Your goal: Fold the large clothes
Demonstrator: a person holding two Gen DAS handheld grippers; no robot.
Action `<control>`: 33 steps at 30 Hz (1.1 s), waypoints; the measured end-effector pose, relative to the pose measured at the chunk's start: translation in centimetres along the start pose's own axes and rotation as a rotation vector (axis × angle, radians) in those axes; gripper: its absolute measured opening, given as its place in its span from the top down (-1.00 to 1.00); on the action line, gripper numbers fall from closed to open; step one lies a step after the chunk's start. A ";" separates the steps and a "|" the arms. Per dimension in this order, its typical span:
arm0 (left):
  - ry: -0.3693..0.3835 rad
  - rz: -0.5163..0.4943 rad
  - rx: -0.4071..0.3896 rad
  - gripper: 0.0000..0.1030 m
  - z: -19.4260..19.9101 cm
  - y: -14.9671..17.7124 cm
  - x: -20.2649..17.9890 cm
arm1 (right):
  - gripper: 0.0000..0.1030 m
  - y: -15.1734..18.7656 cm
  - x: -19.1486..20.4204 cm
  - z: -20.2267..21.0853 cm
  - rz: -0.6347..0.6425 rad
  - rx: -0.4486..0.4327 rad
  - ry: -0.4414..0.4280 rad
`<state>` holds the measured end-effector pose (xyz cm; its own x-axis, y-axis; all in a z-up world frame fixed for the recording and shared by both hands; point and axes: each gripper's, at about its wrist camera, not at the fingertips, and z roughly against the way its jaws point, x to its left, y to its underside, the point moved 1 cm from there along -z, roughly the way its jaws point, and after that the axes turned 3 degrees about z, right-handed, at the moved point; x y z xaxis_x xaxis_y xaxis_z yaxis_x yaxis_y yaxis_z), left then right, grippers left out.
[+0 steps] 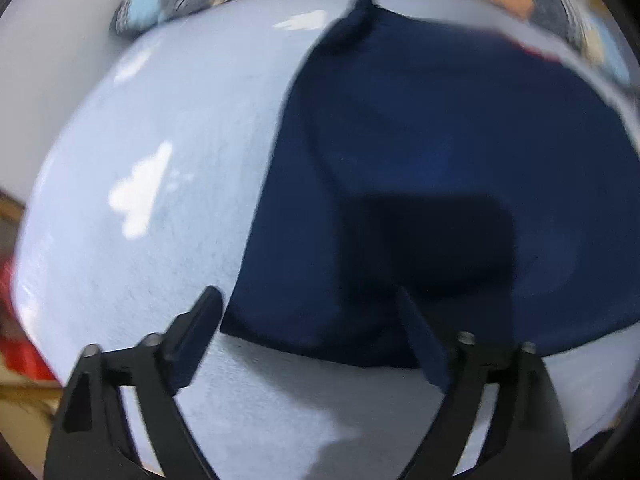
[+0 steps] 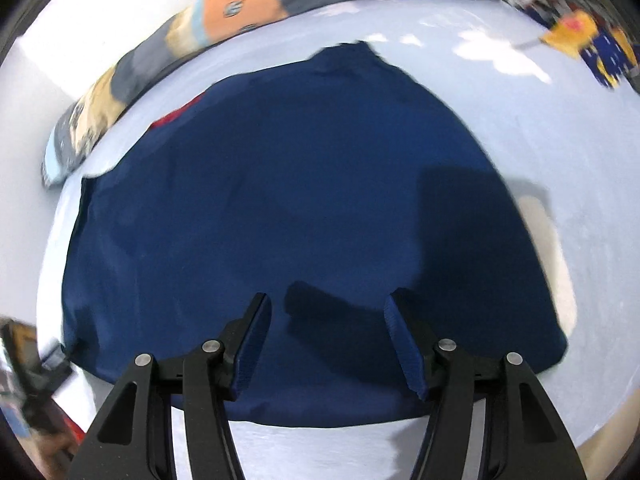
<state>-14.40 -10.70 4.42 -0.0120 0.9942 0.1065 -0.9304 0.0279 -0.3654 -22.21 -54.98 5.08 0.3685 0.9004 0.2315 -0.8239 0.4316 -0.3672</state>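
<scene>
A large navy garment (image 1: 440,140) lies flat on a pale blue sheet (image 1: 160,120), folded into a broad panel with a rounded near edge. My left gripper (image 1: 306,294) hovers open over its near left corner, one finger above the sheet and the other above the cloth, with nothing gripped. In the right wrist view the same navy garment (image 2: 280,180) fills the middle, and my right gripper (image 2: 328,296) stands open above its near edge with only shadow between the fingers. A red strip (image 2: 176,114) peeks out at the garment's far left edge.
A patchwork quilt (image 2: 240,4) in orange, grey, beige and light blue runs along the far side of the sheet (image 2: 540,120). A blurred yellow and navy item (image 2: 592,44) lies far right. Something red (image 1: 16,340) lies beyond the sheet's left edge.
</scene>
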 end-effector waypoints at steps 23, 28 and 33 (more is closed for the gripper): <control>0.298 0.432 0.064 -0.83 0.5 1.1 6.8 | -0.23 6.9 -13.8 3.0 -0.672 0.040 -0.452; 0.283 0.401 0.056 -0.83 0.5 0.6 6.4 | -0.05 5.0 -12.8 -0.5 -0.688 0.087 -0.458; 0.281 0.362 0.061 -0.83 0.1 0.2 6.0 | 0.77 3.3 -12.4 0.6 -0.595 -0.003 -0.396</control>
<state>-14.66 -4.76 5.06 -0.2485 0.9286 -0.2756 -0.9046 -0.3242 -0.2767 -29.77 -64.71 1.50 0.5705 0.4249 0.7028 -0.5303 0.8441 -0.0798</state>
